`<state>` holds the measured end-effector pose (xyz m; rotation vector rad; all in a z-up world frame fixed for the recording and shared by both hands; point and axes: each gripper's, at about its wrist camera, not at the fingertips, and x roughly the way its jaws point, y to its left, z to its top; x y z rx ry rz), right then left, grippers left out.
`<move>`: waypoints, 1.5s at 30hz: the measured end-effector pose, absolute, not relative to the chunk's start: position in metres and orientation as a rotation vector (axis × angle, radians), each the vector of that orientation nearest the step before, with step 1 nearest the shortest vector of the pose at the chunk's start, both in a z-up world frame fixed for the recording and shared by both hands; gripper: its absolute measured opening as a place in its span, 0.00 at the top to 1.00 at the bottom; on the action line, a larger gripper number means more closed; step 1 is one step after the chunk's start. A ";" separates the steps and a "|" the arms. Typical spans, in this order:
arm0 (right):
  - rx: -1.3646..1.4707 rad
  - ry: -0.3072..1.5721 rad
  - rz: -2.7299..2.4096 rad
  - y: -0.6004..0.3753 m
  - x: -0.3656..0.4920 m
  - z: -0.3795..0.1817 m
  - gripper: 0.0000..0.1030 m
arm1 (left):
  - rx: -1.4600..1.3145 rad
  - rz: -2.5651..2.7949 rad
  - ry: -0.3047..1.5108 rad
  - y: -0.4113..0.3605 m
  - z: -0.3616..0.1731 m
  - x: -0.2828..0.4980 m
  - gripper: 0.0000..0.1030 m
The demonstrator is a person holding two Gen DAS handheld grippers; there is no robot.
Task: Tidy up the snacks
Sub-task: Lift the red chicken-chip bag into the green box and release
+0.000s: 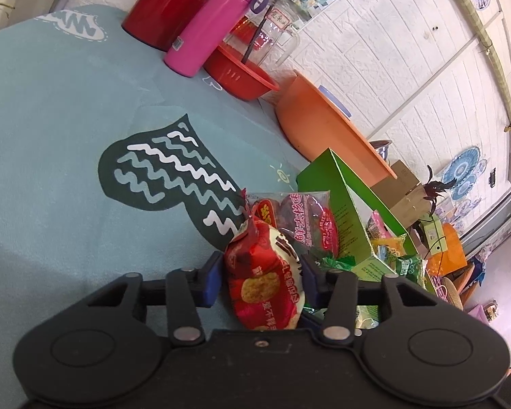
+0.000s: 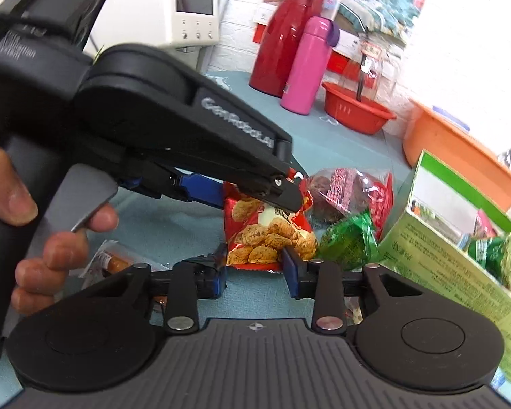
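Red cracker packet (image 1: 265,272) sits between the wide left gripper (image 1: 260,272), unpinched. Right gripper (image 2: 255,269) narrows on its lower edge. Pinch squarely, then lift toward the green box (image 1: 351,211) at 2 o'clock.

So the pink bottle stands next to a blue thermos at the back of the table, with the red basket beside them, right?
Not quite: the thermos is red, not blue. The right wrist view shows it plainly, standing right beside the pink bottle at the back of the table, with the red basket next to them. The left wrist view shows the same.
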<state>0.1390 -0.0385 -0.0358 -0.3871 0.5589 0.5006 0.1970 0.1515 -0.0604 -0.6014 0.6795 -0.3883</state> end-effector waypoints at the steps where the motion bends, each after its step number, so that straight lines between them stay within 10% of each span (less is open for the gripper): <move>1: -0.394 0.547 0.505 -0.037 0.137 -0.035 0.46 | -0.593 -0.384 0.670 0.151 -0.059 0.195 0.05; 6: -0.373 0.473 0.548 -0.039 0.128 -0.024 0.62 | -0.615 -0.375 0.587 0.163 -0.040 0.179 0.05; 27: -0.345 0.234 0.456 -0.151 0.151 0.032 0.66 | -0.495 -0.555 0.403 0.048 0.042 0.215 0.05; 31: -0.290 0.289 0.438 -0.175 0.179 0.030 0.90 | -0.494 -0.598 0.450 0.024 0.042 0.235 0.15; 41: -0.219 0.375 0.401 -0.209 0.213 0.011 0.89 | -0.440 -0.517 0.534 0.000 0.022 0.260 0.04; 45: -0.191 0.378 0.405 -0.211 0.201 0.004 0.63 | -0.468 -0.463 0.528 0.008 0.020 0.256 0.00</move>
